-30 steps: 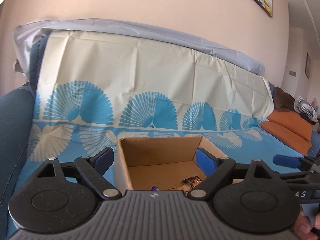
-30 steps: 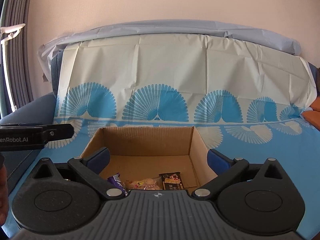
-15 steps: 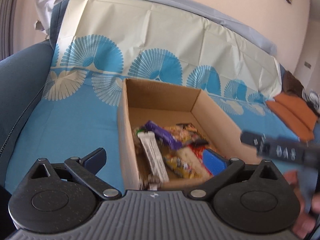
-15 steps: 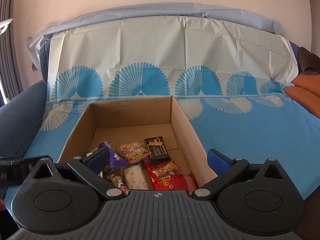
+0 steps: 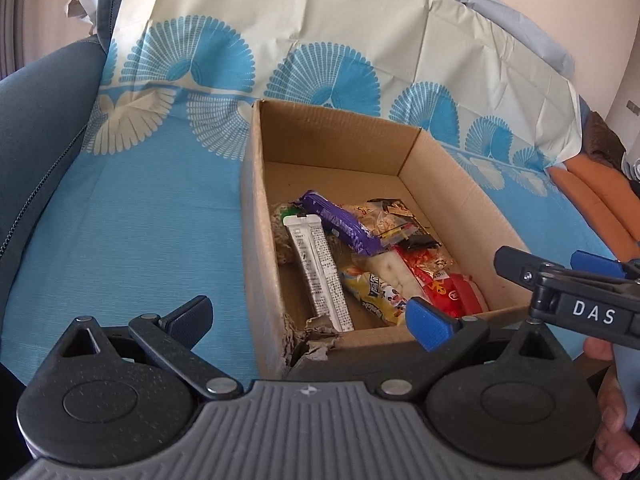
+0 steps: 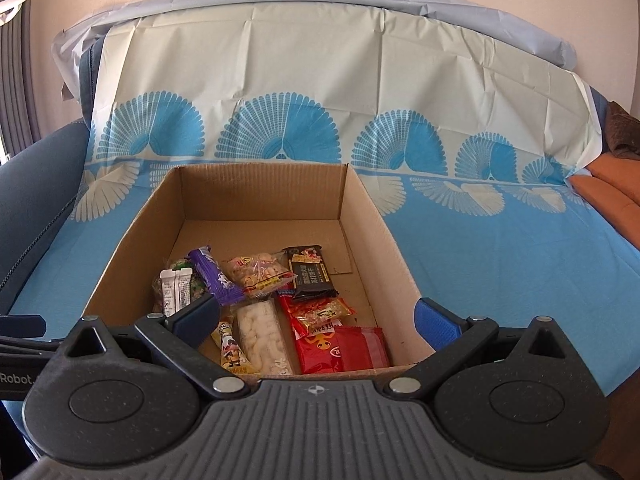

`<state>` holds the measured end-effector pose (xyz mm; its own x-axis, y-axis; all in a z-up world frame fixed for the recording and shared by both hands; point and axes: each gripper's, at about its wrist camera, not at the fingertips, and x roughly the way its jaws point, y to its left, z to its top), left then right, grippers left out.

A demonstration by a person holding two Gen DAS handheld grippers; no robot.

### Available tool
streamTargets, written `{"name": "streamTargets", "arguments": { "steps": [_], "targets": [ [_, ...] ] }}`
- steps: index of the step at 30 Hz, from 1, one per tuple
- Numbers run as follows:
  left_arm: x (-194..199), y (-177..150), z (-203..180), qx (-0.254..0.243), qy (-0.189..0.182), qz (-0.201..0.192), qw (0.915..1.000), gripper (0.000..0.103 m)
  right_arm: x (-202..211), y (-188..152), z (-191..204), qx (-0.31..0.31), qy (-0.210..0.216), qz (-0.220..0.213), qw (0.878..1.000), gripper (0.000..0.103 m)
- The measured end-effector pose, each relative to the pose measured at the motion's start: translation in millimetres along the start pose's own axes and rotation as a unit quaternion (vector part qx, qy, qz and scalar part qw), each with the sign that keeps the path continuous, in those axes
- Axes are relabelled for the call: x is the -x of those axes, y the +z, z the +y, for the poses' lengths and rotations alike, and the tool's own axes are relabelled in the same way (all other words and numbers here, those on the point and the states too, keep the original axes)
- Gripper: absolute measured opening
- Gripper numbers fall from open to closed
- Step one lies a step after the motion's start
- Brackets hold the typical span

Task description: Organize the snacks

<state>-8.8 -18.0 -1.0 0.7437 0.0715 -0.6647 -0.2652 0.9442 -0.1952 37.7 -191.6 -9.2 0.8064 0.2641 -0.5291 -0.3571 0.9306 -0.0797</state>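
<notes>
**Over the box, both jaws spread and empty**

At the centre of both views I see the open cardboard box [image 6: 362, 216] sitting on a blue and cream sheet [image 6: 500, 272] draped over a sofa. The snacks lie in the near half of the box, loosely heaped: a purple bar [image 6: 214, 278], a white stick pack [image 5: 318, 270], a black bar [image 6: 312, 276], a red packet [image 6: 348, 350], a clear bag of pale pieces [image 6: 262, 338], and a yellow pack [image 5: 372, 294].

My left gripper [image 5: 308, 322] hangs above the box's near left corner, jaws spread wide and holding nothing; one finger is over the sheet, the other over the box. That corner of the box is torn.

My right gripper [image 6: 318, 320] sits low at the near edge, jaws also spread wide, empty, straddling the snacks. In the left view it shows at the right edge of the frame.
</notes>
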Motion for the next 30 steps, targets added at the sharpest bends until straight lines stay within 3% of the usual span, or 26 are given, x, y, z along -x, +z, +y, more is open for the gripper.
{"name": "streamTargets", "arguments": {
  "steps": [30],
  "targets": [
    [-4.0,-0.6,-3.6,0.003,-0.004,0.003,1.0,0.102,-1.8,-2.1,2.8,0.016,-0.009,0.003,1.0,0.102]
  ]
}}
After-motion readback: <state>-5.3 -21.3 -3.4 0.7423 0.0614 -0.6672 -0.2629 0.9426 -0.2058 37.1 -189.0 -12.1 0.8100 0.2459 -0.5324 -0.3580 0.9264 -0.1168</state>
